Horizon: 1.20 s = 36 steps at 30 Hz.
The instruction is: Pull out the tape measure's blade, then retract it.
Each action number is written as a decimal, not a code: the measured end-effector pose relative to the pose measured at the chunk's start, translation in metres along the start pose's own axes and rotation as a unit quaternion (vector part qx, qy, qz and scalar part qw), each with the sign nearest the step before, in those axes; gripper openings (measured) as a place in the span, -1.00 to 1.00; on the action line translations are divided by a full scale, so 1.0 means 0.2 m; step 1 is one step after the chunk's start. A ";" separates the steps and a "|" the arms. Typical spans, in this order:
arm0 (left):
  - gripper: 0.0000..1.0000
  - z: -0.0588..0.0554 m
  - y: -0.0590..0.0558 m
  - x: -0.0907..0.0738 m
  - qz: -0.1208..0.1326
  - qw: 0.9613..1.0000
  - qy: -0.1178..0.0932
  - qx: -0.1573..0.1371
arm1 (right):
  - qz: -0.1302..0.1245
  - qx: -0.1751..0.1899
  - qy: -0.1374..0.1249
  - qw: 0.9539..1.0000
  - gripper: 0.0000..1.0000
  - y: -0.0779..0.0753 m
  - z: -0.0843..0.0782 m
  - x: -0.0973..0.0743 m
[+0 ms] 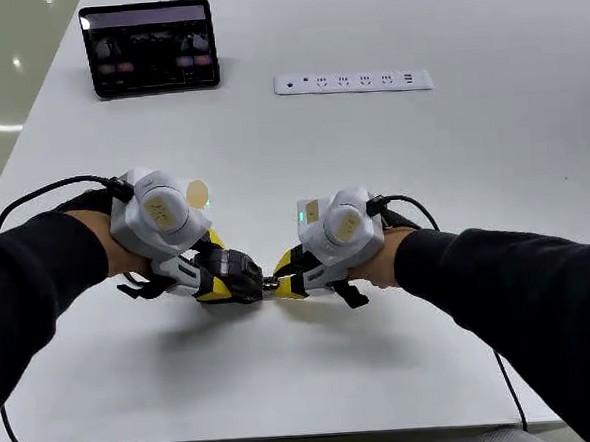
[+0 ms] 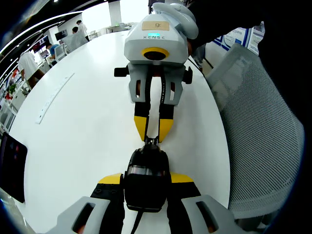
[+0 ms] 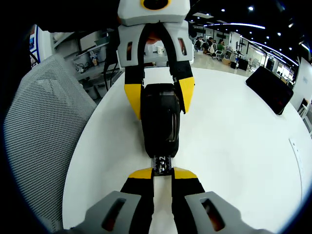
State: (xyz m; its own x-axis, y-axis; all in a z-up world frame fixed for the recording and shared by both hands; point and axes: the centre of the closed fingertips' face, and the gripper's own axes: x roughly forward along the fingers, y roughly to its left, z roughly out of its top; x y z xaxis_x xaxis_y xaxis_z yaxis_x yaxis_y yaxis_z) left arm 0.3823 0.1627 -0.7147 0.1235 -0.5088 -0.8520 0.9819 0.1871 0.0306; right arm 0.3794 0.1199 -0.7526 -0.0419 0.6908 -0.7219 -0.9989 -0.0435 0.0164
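Wht table (image 1: pixel 371 156), mesh chair (image 2: pixel 258 136), pwr strip (image 1: pixel 353 81), tablet (image 1: pixel 151 47)

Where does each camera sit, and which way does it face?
Head view: on the headset, looking down at the table; both dark sleeves, left gripper and right gripper show.
Left gripper view: on the left gripper, looking along its jaws, which clamp the tape measure, toward the right gripper.
Right gripper view: on the right gripper, jaws pinching the blade tip, facing back at the left gripper.
Shared: both gripper views see the tape measure from opposite ends.
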 end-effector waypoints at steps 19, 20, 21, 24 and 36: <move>-0.42 0.01 -0.01 0.00 0.001 1.000 -0.003 -0.006 | 0.000 -0.007 0.014 1.000 -0.84 -0.02 -0.05 -0.05; -0.42 0.01 -0.01 0.00 0.001 1.000 -0.003 -0.006 | 0.001 -0.005 0.014 1.000 -0.84 -0.02 -0.05 -0.06; -0.42 0.01 0.00 0.00 0.002 1.000 -0.004 -0.008 | 0.002 0.001 0.013 1.000 -0.84 -0.03 -0.05 -0.06; -0.42 0.01 0.00 0.00 0.002 1.000 -0.006 -0.008 | 0.001 -0.004 0.013 1.000 -0.82 -0.02 -0.04 -0.05; -0.41 0.01 0.00 0.00 0.003 1.000 -0.009 -0.011 | 0.001 -0.009 0.016 1.000 -0.78 -0.02 -0.02 0.02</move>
State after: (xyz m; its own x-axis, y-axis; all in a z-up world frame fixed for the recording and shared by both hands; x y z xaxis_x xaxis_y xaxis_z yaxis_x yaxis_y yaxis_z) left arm 0.3816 0.1610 -0.7138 0.1318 -0.5227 -0.8423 0.9779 0.2078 0.0241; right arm 0.3824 0.1199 -0.7585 -0.0423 0.6666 -0.7442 -0.9983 -0.0583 0.0046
